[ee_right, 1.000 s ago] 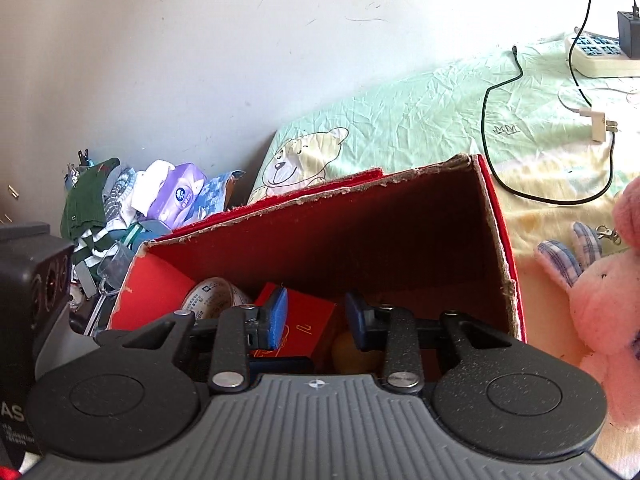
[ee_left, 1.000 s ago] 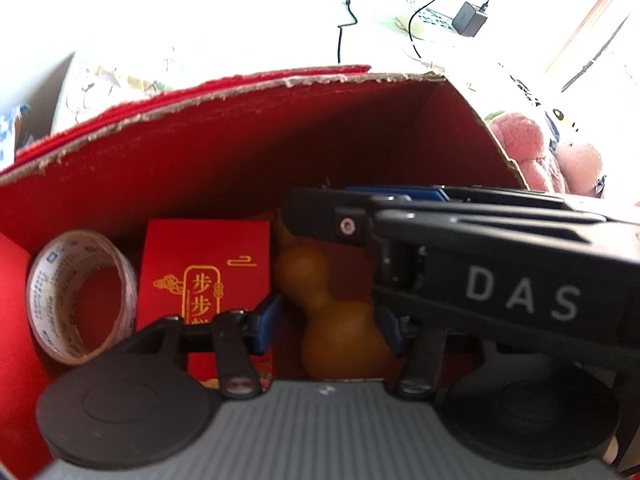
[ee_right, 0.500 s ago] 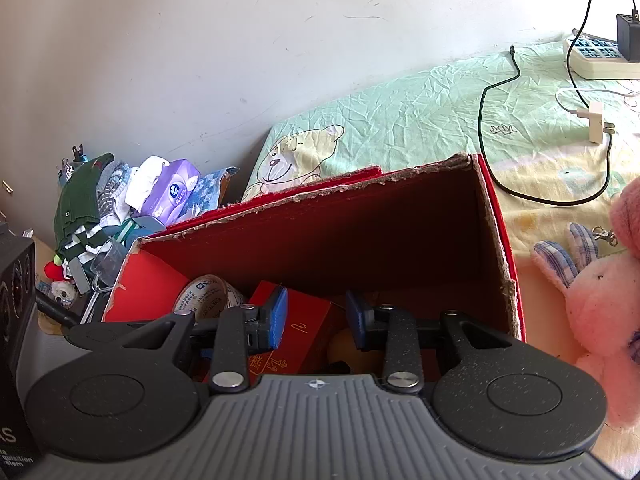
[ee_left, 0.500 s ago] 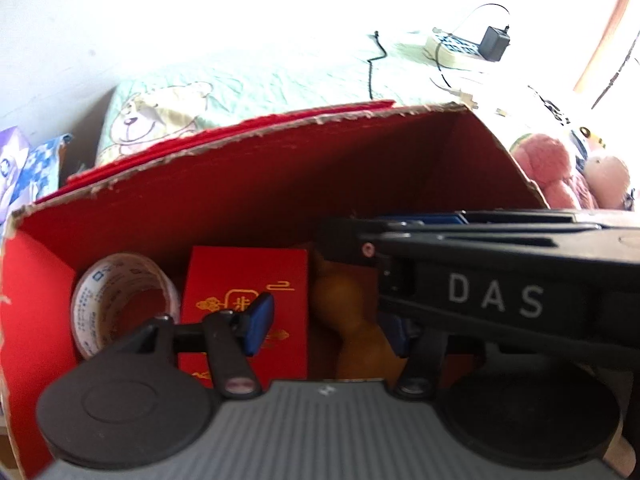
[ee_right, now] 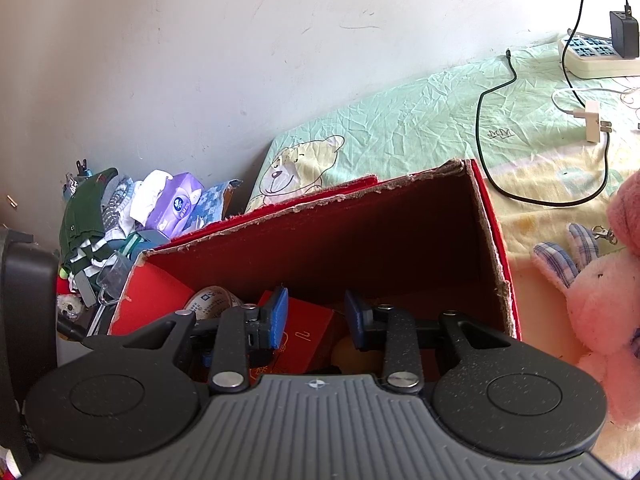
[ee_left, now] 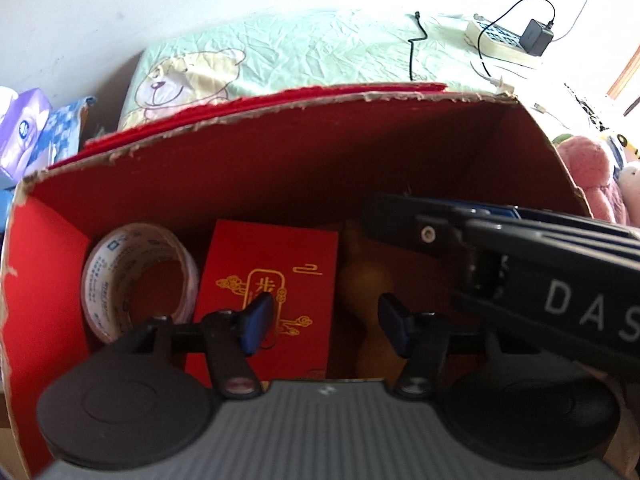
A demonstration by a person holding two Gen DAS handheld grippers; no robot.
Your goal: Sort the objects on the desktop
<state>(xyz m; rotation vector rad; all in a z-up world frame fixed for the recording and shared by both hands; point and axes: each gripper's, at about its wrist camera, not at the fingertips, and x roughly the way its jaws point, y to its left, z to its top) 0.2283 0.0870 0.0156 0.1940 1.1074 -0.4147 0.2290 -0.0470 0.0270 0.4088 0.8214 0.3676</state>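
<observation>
Inside red cardboard box [ee_left: 280, 168]: tape roll [ee_left: 138, 276] at left, red envelope [ee_left: 276, 276] in the middle, brown gourd [ee_left: 364, 280] just right of it. Left tool [ee_left: 324, 316] and right tool [ee_right: 312, 316] above the box, both parted, gripping nothing.

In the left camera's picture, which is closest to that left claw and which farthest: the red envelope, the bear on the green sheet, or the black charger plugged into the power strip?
From the left gripper:
1. Red envelope, just beyond the fingertips, inside the red box.
2. Bear print on the green sheet, behind the box, to the left.
3. Black charger, far back on the right.
</observation>
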